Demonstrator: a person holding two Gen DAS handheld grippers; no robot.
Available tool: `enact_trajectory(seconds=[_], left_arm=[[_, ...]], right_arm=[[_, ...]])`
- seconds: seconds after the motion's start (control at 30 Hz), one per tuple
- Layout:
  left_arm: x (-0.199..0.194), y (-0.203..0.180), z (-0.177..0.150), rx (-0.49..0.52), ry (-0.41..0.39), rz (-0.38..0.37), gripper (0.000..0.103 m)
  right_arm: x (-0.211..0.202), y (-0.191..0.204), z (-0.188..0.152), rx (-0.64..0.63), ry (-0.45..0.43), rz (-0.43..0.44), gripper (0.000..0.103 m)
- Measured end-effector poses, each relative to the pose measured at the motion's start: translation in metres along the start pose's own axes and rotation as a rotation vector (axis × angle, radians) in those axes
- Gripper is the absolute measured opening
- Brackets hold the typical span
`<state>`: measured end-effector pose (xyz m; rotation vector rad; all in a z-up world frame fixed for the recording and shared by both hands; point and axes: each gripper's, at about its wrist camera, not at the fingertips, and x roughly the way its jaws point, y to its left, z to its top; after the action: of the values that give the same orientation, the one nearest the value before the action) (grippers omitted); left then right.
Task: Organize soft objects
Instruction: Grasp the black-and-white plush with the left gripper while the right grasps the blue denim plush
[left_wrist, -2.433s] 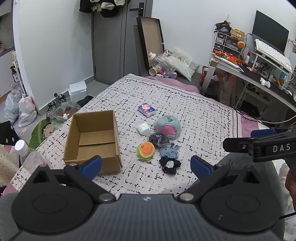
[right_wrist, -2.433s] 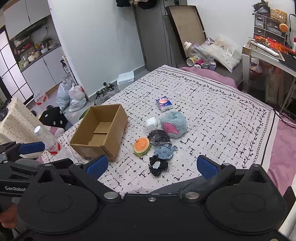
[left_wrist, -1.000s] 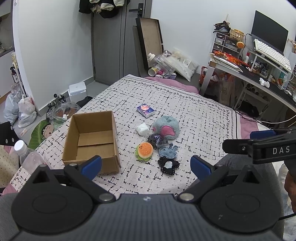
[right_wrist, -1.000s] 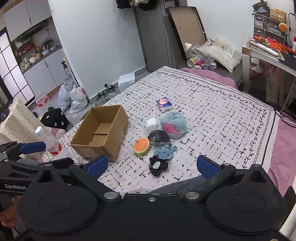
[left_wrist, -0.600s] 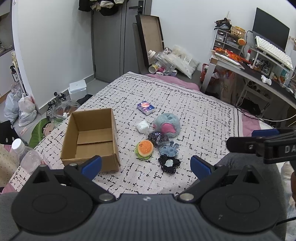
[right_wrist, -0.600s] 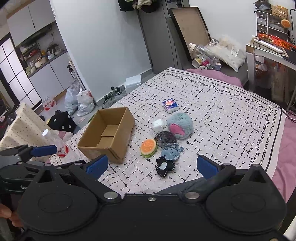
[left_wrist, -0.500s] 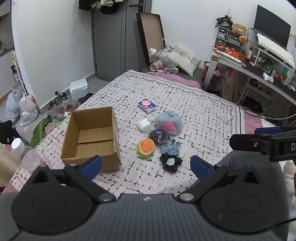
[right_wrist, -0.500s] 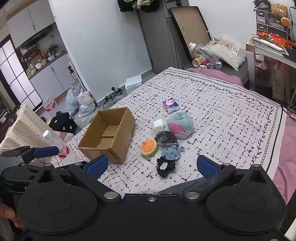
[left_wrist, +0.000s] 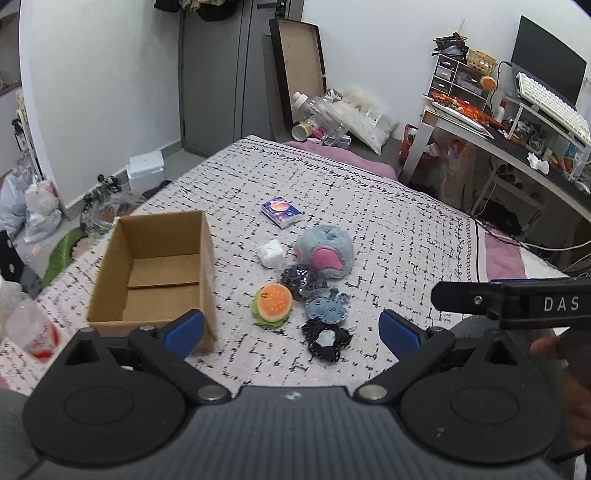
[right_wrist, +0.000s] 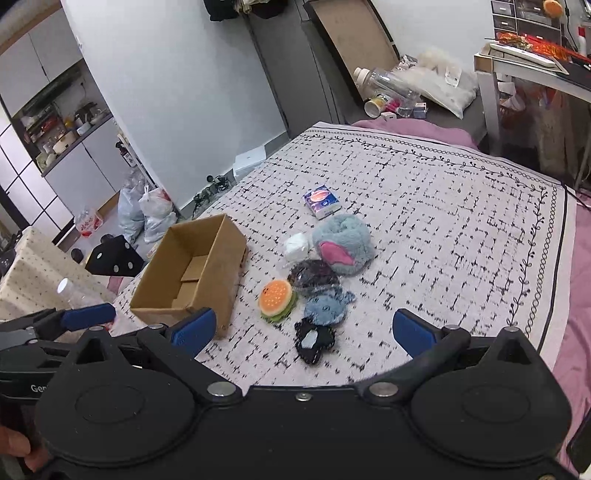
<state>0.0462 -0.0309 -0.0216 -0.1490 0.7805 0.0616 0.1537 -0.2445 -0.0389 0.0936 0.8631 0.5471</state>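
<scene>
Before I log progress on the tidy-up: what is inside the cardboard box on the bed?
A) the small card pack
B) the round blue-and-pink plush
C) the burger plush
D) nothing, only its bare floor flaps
D: the cardboard box shows only bare floor flaps, while the burger plush, the round blue-and-pink plush and the card pack all lie on the bedspread outside it.

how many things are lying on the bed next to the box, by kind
plush toys: 4 (big blue one, burger, small blue one, black one)
clear bags: 2 (white, dark)
tissue packs: 1
total: 7
</scene>
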Motion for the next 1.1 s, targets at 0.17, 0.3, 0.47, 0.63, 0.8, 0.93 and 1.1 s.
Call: enact_trajectory(seconds=[0.17,0.3,0.47,0.63,0.8,0.93,1.1], left_arm=[[0.028,0.003,0.001,-0.059,0.031,-0.02,0.098],[0.047,0.005,-0.001,-0.101,0.035,-0.029,0.097],[0.077,0.011,-0.003,-0.183,0.089,-0.017,0.085],[0.106,0.013,-0.008,-0.217,0.143,-0.018,0.073],[0.134,0.012,-0.014,-0.258,0.2,-0.03,0.067],[0.155,0.01,-0.019,-0.274,0.238,-0.04,0.066],[0.181,0.012,-0.026,-0.328,0.283,-0.05,0.059]], right_arm=[[0.022,-0.016,0.008,0.06,0.013,0.008,0.1],[0.044,-0.028,0.012,0.124,0.056,0.026,0.092],[0.074,-0.042,0.013,0.218,0.11,0.027,0.076],[0.099,-0.053,0.009,0.29,0.171,0.037,0.069],[0.118,-0.059,0.01,0.336,0.202,0.042,0.067],[0.133,-0.061,0.009,0.352,0.235,0.037,0.067],[0.152,-0.065,0.007,0.389,0.274,0.049,0.068]])
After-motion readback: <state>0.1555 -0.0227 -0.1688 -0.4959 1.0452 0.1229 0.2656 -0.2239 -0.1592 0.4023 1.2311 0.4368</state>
